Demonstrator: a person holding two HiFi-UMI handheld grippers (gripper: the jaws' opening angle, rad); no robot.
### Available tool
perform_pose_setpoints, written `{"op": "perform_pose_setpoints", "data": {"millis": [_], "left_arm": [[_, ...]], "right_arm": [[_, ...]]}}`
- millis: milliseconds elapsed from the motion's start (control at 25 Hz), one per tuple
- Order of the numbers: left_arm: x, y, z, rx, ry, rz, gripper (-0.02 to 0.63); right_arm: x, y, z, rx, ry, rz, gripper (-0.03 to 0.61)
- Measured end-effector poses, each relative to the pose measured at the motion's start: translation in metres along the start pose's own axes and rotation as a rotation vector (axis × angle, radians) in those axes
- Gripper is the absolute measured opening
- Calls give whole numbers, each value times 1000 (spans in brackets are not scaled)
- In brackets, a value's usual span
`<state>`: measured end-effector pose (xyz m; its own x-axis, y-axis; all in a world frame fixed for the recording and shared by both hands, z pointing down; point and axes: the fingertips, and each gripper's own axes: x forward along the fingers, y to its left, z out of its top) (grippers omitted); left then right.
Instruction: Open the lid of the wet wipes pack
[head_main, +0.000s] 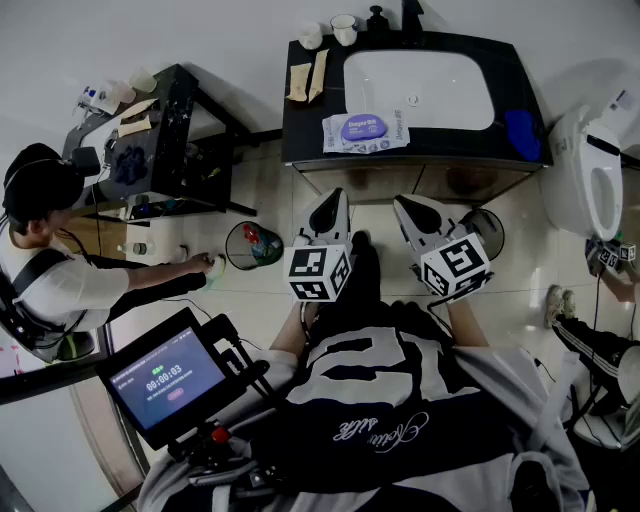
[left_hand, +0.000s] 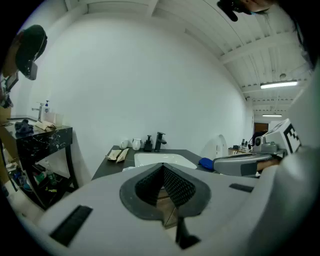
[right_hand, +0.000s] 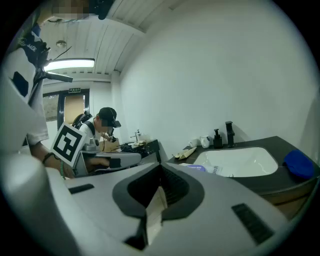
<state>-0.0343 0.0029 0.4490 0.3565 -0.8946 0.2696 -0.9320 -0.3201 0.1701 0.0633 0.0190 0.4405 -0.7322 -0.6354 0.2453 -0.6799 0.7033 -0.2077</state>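
The wet wipes pack, white with a purple lid, lies flat on the dark counter just left of the white sink. Its lid is down. Both grippers hang in front of the counter, short of the pack and not touching it. My left gripper has its jaws together with nothing between them, as the left gripper view also shows. My right gripper is shut and empty too. From the right gripper view the pack shows just beyond the jaws.
Two cups, a soap bottle and a black faucet stand at the counter's back; a blue cloth lies right of the sink. A toilet is at right, a waste bin on the floor at left, and a seated person by a black side table.
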Motion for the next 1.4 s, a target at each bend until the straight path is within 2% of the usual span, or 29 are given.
{"op": "perform_pose_setpoints", "data": {"millis": [320,560,840,1040,1240,1400], "left_arm": [[103,86,-14,-2,136,-67,-2],[147,113,-42,-29,243,-118,-2],[178,125,-73,-68,334,-116,-2],[185,139,-89,-100,393,-74,-2],[185,136,-96,-96,418,-56,-2],[185,140,-99,-103,424,-37,-2]], "right_arm": [[114,-47,13,33,41,-23,6],[163,-70,-1,3,149,-7,59],[192,-91,-37,-153,336,33,110],[211,-101,-48,-282,420,87,110],[215,-99,-70,-408,517,188,110],[222,-101,-85,-481,561,200,110]]}}
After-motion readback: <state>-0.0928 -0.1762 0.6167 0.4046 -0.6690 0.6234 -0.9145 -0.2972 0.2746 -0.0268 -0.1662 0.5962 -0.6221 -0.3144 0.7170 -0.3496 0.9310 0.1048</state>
